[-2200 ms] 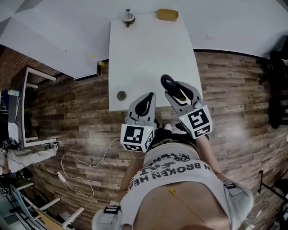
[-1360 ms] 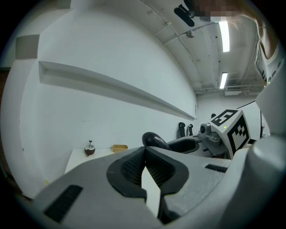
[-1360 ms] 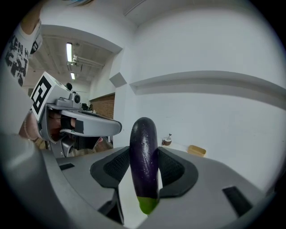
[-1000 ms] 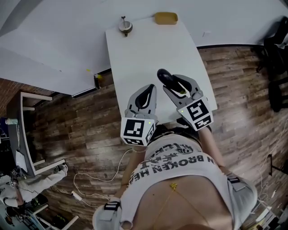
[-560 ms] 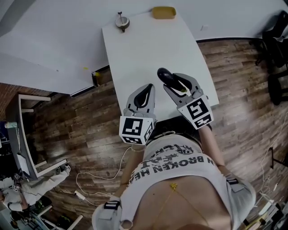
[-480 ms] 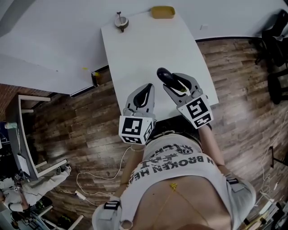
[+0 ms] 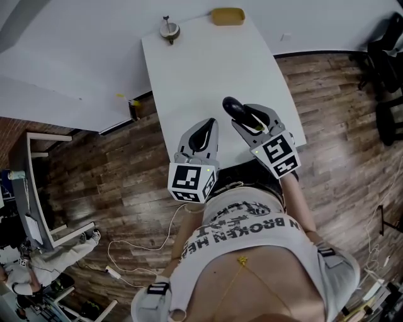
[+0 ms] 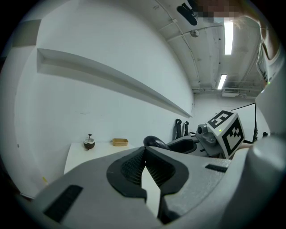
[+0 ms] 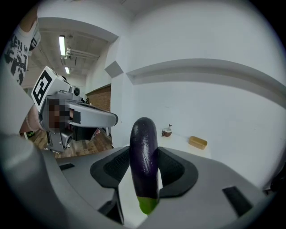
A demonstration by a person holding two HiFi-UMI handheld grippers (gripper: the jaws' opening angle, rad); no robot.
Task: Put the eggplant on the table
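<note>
Starting at the left, the left claw [image 7: 208, 127] hovers over the near edge of the white rectangular counter [image 7: 208, 69]. Its jaws are clenched tip to tip with nothing between them. It has no part in this step and is best held where it is, clear of the landing spot.

At the counter's far end stand a small round brown vessel [image 7: 167, 29] and, to its right, a shallow yellow dish [image 7: 228, 16]. Both are well apart from the work, so they need no care.

Right of the left claw, the right claw [image 7: 247, 118] is grasping the dark purple glossy eggplant [image 9: 144, 156] across its middle. The green stalk end [image 9: 147, 205] points back toward the hand and the rounded tip juts out past the jaws. The eggplant hangs above the right half of the counter, and I judge it is not yet resting there, though no view shows the gap beneath it.

To do this well:
- Lower it slowly until its underside bears on the surface.
- Level it so that its whole length lies flat.
- Only then spread the jaws.
- Draw the claw straight back so the pads do not drag the smooth skin.

The body is round and curved and will likely roll. The counter's right edge, with the wood-plank floor [image 7: 340, 107] beyond it, is near, so set it down a little further inboard
</note>
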